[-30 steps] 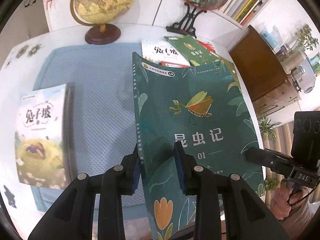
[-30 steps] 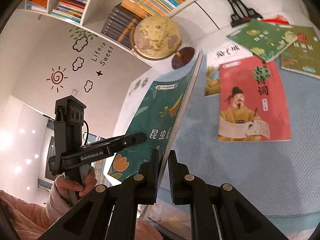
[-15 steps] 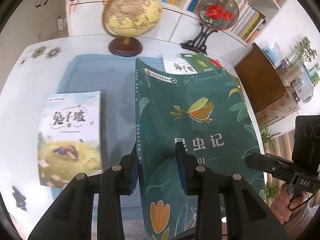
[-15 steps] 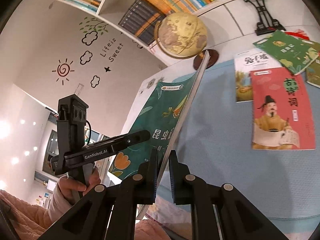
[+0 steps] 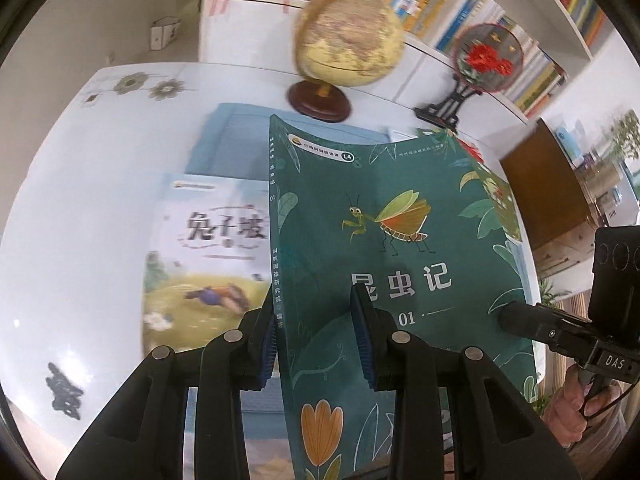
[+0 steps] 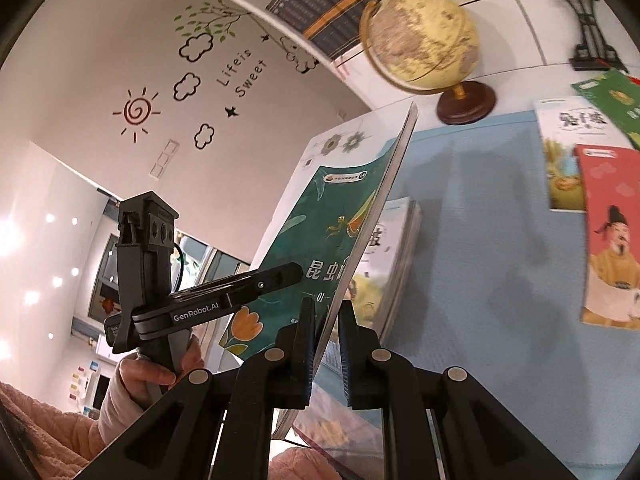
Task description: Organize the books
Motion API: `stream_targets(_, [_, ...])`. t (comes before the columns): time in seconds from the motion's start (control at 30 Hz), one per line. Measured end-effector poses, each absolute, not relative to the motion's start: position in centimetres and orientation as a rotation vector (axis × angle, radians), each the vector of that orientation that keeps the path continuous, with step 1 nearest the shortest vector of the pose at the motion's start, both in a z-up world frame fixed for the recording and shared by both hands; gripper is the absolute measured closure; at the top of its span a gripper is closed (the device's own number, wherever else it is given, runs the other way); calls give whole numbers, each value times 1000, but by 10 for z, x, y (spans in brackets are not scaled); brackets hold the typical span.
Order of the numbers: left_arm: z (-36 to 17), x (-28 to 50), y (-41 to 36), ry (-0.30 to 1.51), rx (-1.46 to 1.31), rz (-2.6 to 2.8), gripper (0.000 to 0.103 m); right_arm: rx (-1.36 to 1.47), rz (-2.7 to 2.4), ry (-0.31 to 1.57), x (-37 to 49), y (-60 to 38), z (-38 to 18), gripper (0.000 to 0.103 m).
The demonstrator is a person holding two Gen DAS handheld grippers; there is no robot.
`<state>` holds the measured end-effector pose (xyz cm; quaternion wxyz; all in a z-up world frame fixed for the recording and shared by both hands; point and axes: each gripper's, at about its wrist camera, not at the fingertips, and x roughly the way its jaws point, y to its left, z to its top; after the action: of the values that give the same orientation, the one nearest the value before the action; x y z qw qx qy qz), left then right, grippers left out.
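— Green book [image 5: 380, 240] up in the air, tilted, spine to the left, long axis running away from the holder.

— Held by?

— Right hand-held gripper [image 6: 326, 344], clamped on the page edge low down, cover on one pad and back on the other.

— And the left hand-held gripper [image 5: 316, 340]?

— Spread wide, gripping nothing. One finger just outside the spine, the other in front of the cover near the title. Hard to say whether touching.

— Where to next, probably?

— Likely onto the white book [image 5: 208, 248], flat on the blue mat [image 5: 240, 140] below and to the left of the spine. Only a guess from the layout.

— Lined up?

— Roughly. Long axes close to parallel, both pointing toward the globe end of the surface [image 5: 80, 200]. Spine side nearest the white book, page edge farthest.

— Nearer side?

— Left, right beside that book. Right well over on the far edge, so a swing leftward and a lowering of the page edge needed to lay it flat.

— Risk?

— Thin, bendy cover; possibly a sag or slip from a one-edge pinch.
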<state>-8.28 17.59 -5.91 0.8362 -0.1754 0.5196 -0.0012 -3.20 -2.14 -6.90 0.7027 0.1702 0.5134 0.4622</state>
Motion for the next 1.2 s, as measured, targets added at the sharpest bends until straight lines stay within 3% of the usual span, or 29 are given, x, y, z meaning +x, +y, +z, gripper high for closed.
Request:
stream_targets(0.53, [-133,-75,267,1206,-475,86,72,307,1042,1283,-5,84,-131,92])
stream_targets(0.97, [-170,-65,286,1288,-480,120,70,299,933,1430,4,104,-190,93])
stream_targets(1.1, [-166,-62,288,1296,-440,165,62,294,896,1465,5,107,-198,92])
stream_targets(1.2, [-163,-61,292,1313,-391,245,39,306,859,1502,5,106,-205,89])
